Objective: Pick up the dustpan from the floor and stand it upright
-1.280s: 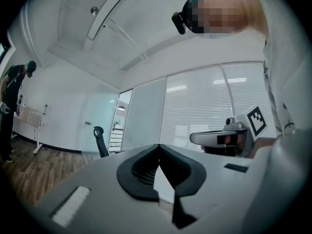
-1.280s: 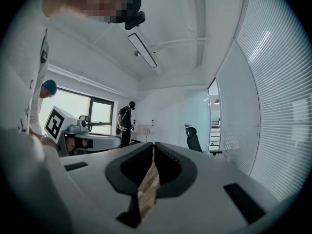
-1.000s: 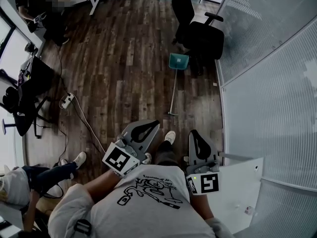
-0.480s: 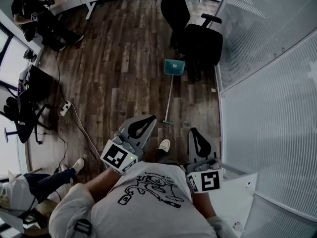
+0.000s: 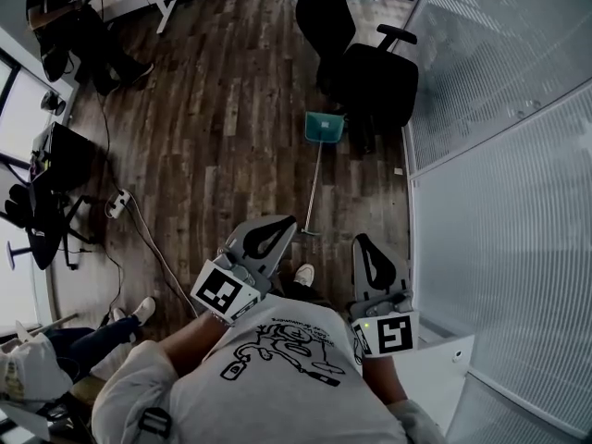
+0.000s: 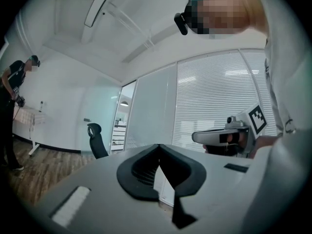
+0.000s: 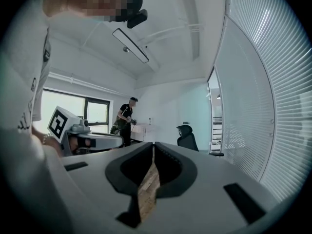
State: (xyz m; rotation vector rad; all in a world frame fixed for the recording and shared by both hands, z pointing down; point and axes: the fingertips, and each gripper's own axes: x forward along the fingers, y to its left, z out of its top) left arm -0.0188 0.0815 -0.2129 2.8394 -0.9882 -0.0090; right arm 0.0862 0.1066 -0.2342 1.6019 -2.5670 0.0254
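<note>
A teal dustpan [image 5: 325, 127] lies on the wooden floor ahead of me, its long thin handle [image 5: 312, 191] stretching back toward my feet. In the head view my left gripper [image 5: 285, 223] is held level at waist height, shut and empty, its tip close to the handle's near end in the picture but well above the floor. My right gripper [image 5: 361, 242] is held beside it, also shut with nothing in it. Each gripper view shows closed jaws, the left gripper [image 6: 158, 146] and the right gripper [image 7: 152, 144], and no dustpan.
A black office chair [image 5: 375, 74] stands right behind the dustpan, by a glass wall with blinds [image 5: 499, 137] on the right. A cable and power strip [image 5: 117, 202] lie on the floor at left. One person stands far left [image 5: 69, 17]; another sits near left [image 5: 37, 363].
I have walked forward: the dustpan and chair have come closer and shifted slightly left in the head view. Both grippers stayed shut and kept their pose in front of me.
</note>
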